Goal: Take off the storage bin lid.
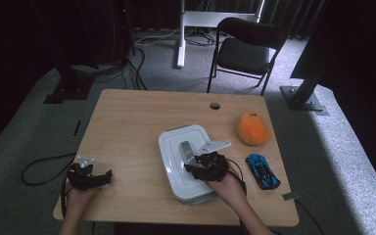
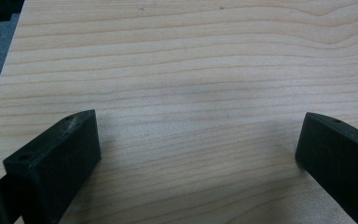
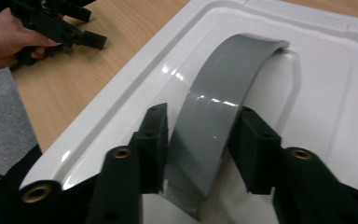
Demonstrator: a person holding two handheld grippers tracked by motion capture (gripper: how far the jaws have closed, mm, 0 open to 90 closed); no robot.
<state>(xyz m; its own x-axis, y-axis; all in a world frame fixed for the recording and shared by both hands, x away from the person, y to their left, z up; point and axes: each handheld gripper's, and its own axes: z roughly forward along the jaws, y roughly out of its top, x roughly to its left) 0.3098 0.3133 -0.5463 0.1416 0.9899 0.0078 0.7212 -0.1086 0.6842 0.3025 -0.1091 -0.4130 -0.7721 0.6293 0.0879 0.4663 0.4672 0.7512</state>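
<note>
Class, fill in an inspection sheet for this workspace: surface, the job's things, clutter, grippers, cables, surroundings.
Surface: light wooden table with a cable hole near its far edge.
Job's things: white rectangular plastic lid with an arched grey handle, sitting on a container.
Clutter: orange plush toy and blue toy car, right of the lid.
Grippers: right hand-held gripper closed on the grey handle; left hand-held gripper open over bare wood.
Cables: black cable looping on the floor at left.
Surroundings: black folding chair, grey carpet, dark curtains.
</note>
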